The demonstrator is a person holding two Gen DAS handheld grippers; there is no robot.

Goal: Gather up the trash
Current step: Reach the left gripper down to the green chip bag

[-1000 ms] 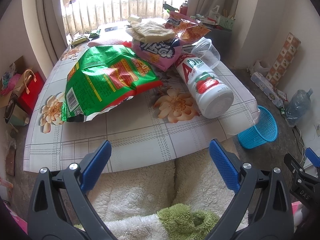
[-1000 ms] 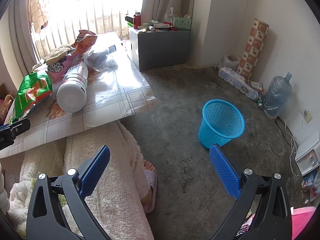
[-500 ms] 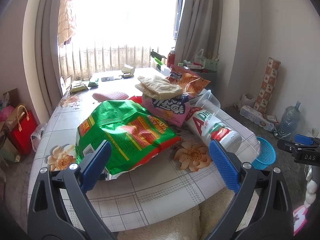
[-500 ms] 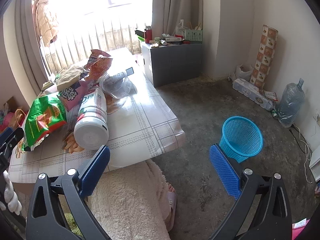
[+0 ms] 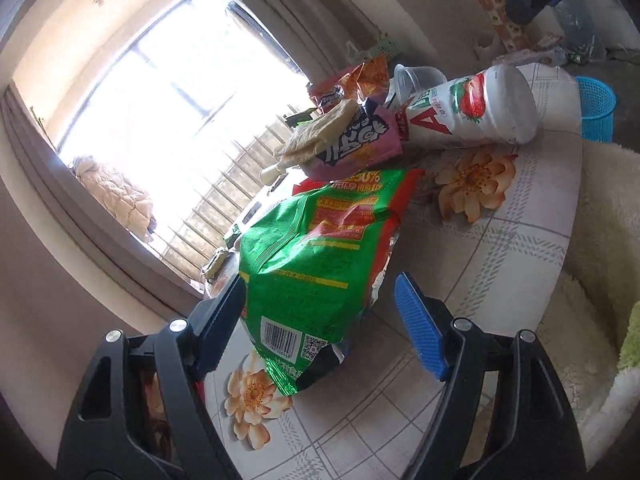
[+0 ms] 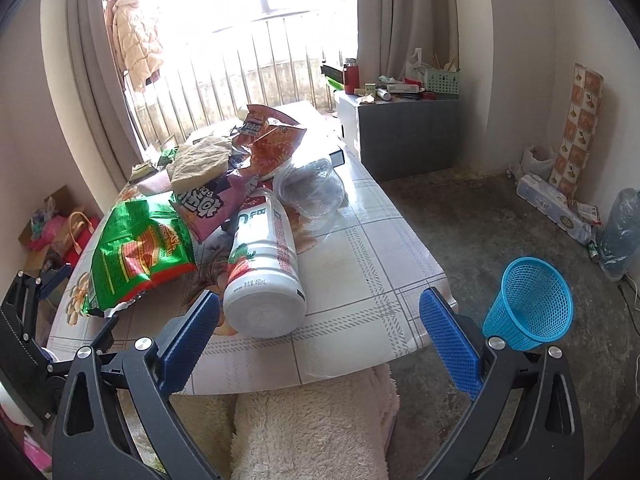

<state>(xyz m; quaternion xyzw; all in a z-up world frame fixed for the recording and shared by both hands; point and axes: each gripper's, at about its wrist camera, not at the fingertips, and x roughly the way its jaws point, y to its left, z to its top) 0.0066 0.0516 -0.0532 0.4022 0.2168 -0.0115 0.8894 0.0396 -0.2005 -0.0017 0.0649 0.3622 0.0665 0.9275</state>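
Trash lies piled on the floral table. A green snack bag lies nearest the left side. My left gripper is open, tilted, its jaws either side of the bag's near end without touching it. A white yogurt bottle lies on its side. My right gripper is open and empty just in front of the bottle's base. A pink snack bag, an orange bag and a clear plastic cup lie behind. A blue mesh bin stands on the floor at the right.
A fluffy cream blanket covers the person's lap at the table's near edge. A grey cabinet with clutter stands by the window. A water jug and a roll pack lie along the right wall. Bags sit on the floor at left.
Both grippers have risen and come closer to the table. The left one has tilted and moved up to the green bag. The right one has swung left from the floor to face the bottle.
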